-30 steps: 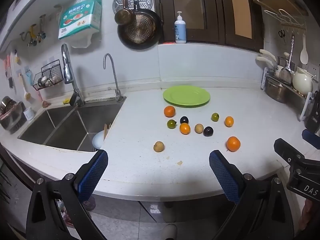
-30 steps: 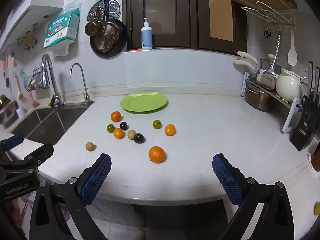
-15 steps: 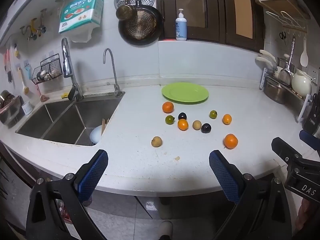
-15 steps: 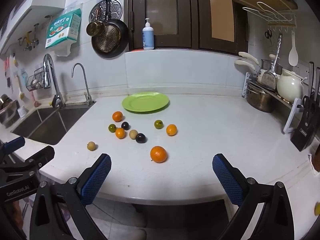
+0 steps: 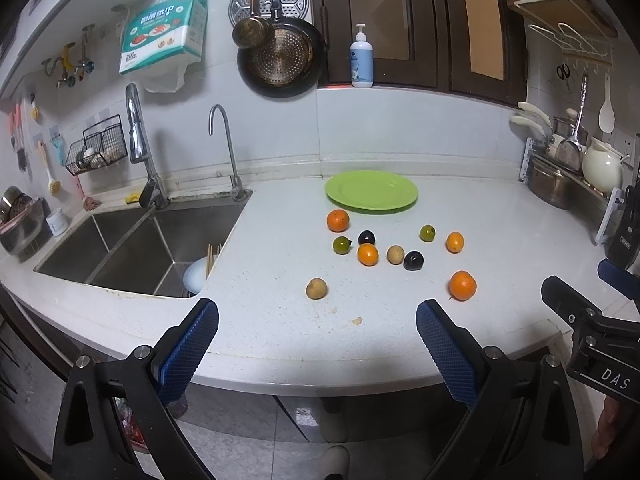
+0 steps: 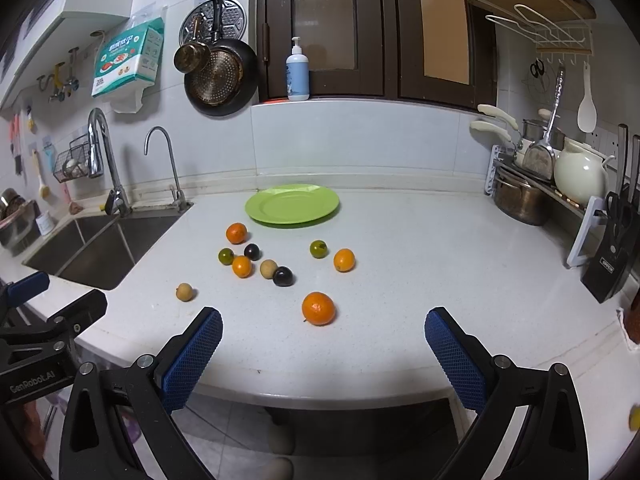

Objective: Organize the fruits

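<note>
Several small fruits lie loose on the white counter [image 5: 280, 320]: oranges, green, dark and tan ones. The nearest orange [image 6: 318, 308] [image 5: 462, 285] lies in front of my right gripper. A tan fruit [image 5: 316, 288] [image 6: 184, 292] lies alone in front of my left gripper. An empty green plate [image 5: 371, 191] [image 6: 292, 204] sits behind the fruits. My left gripper [image 5: 318, 338] is open and empty at the counter's front edge. My right gripper [image 6: 323, 344] is open and empty, to the right of the left one.
A double sink [image 5: 132, 248] with two taps is at the left. A pot, white kettle [image 6: 580, 178] and knife block [image 6: 612, 256] stand along the right wall. Pans hang on the back wall.
Both grippers have moved slightly closer to the counter and fruits; the fruits have not moved. Both stay open.
</note>
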`<state>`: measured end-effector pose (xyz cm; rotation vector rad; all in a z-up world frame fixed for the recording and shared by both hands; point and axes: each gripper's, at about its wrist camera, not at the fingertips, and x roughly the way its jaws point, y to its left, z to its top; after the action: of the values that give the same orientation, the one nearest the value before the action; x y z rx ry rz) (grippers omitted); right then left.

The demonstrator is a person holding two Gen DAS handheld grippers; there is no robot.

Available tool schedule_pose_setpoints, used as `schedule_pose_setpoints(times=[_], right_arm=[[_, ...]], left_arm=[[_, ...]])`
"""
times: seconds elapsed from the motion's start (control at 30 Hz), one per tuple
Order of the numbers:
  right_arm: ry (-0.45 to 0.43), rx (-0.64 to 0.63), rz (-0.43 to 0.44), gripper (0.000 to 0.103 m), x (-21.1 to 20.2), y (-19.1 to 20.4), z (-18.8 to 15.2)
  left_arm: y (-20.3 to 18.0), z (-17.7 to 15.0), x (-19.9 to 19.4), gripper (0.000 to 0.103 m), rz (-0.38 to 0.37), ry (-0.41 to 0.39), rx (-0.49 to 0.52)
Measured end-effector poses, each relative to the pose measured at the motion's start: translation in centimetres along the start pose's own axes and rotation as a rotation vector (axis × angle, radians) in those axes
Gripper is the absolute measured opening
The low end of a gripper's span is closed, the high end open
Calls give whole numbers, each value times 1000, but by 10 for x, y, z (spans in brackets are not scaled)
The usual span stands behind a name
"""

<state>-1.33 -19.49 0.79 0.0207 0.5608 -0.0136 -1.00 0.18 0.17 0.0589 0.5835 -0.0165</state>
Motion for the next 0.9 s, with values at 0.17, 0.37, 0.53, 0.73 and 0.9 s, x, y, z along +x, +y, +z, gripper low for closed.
schedule_pose_setpoints(times=[0.17,0.37,0.53,0.73,0.9], right_arm=[[-3,-3,-1,102,0,0,1],[-7,-4,0,102,-1,1,1],[-7,-5,0,102,-1,1,1],[-8,-6,-1,102,-2,2,1],[-6,-3,-1,102,-2,2,2]], left_arm=[[1,0,-3,101,9,-10,4],[1,2,-6,101,15,-17,5],[2,2,-6,101,16,-17,4],[2,2,-6,101,19,-17,6],[1,3,-6,101,21,-18,11]])
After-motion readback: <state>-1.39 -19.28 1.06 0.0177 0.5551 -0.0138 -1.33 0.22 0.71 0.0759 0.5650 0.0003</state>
